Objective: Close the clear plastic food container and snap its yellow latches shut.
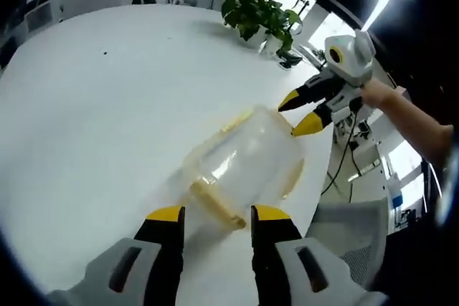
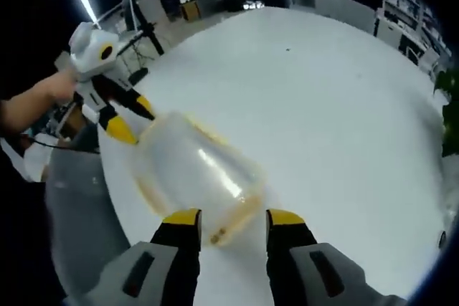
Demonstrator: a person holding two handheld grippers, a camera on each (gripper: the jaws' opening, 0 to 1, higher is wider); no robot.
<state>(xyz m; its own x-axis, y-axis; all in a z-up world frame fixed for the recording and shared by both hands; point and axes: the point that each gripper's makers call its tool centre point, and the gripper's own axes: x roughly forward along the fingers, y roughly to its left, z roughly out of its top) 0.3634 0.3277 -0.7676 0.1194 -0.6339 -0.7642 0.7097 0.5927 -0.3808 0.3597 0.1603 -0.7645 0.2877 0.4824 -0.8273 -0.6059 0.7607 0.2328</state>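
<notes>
A: Location of the container?

B: The container [image 1: 244,166] sits on the white table [image 1: 93,120] near its edge, between the two grippers. A yellow latch [image 1: 213,203] faces the left gripper [image 1: 216,214].

A: Jaw condition?

B: Left gripper parted, holding nothing, just short of the latch. The right gripper [image 2: 233,218] is likewise parted, empty, tips at the container's near end.

A: Other items?

B: A potted plant [image 1: 258,16] at the far edge.

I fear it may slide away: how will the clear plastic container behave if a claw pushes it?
The clear container looks empty, so probably light. On the smooth white table it would likely skid when pushed. Its thin walls may flex. Steadying it between the left claw and right claw seems wise.
</notes>
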